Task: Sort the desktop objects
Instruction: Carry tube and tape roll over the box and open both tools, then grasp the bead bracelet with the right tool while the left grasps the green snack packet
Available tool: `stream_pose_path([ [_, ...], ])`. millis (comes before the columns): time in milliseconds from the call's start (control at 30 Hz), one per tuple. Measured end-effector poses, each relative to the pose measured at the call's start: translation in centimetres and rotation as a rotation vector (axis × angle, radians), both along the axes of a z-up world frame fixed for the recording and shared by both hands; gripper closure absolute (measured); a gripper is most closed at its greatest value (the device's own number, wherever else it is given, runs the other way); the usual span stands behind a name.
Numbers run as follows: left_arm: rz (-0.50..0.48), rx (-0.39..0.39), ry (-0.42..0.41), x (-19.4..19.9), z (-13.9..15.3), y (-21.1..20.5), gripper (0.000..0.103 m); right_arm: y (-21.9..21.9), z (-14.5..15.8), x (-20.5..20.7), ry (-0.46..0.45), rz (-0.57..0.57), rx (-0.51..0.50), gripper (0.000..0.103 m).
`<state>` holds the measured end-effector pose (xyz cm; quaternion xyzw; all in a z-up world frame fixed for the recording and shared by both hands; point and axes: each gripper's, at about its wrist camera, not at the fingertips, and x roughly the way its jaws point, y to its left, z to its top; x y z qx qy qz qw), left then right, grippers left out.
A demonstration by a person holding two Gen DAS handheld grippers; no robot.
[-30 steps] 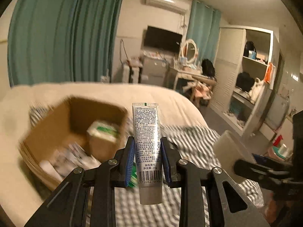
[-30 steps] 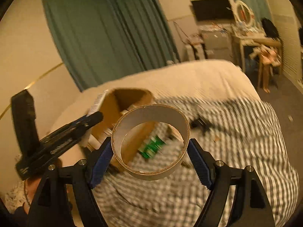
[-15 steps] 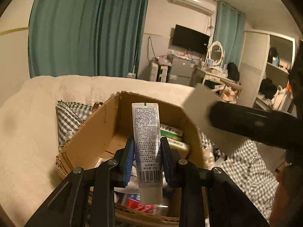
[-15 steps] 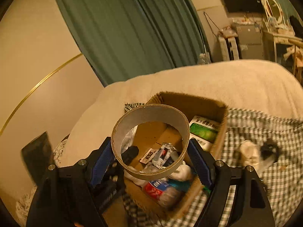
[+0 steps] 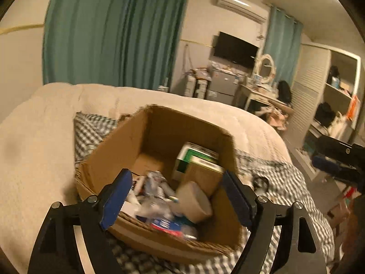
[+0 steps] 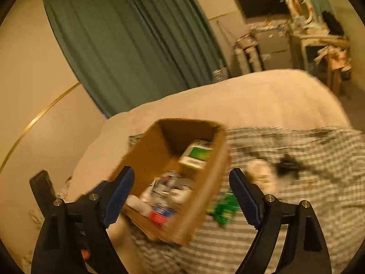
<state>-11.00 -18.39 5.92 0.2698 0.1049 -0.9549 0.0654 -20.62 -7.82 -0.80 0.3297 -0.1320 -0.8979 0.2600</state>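
Blue pads line the fingers of both grippers, and both grippers are spread wide with nothing between the pads. The left gripper (image 5: 175,196) hangs above the near end of the cardboard box (image 5: 127,146); its two fingertips stand over the box, one at the left wall and one at the right wall, not touching them as far as I can tell. Straight ahead and below it, inside the box, lies a cardboard ring (image 5: 194,202) on its side, beside a heap of small packets and tubes (image 5: 159,207) that are blurred. Further ahead, against the right wall of the box, stand green and white cartons (image 5: 198,159).

The right gripper (image 6: 182,196) is also above the box (image 6: 205,196), a little to its near right side. Its left fingertip is over the near left wall, its right fingertip is outside the box over the checked cloth (image 6: 319,171). Below this right finger, just outside the box wall, lies a green packet (image 6: 224,207) on the cloth. Ahead to the right there are a pale thing (image 6: 260,171) and a small black thing (image 6: 287,165); both are too blurred to name.

Around the box the beige blanket (image 5: 34,159) is open on the left and ahead. In the left view the other gripper shows at the far right edge, well apart.
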Motion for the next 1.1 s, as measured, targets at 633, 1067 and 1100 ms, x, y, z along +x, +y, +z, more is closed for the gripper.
stream_pose_path([
  [633,-0.005,-0.046,-0.168,4.2,-7.6,16.0,0.007,12.7,-12.2,5.3,-0.062,-0.114,0.233,0.018],
  [1067,0.041,-0.029,-0.318,-0.3,-14.2,16.5,0.007,6.1,-21.3,-4.4,-0.101,0.087,0.41,0.018],
  [1100,0.039,-0.029,-0.322,-0.5,-14.4,16.5,0.007,5.8,-22.0,-4.9,-0.11,0.09,0.419,0.018],
])
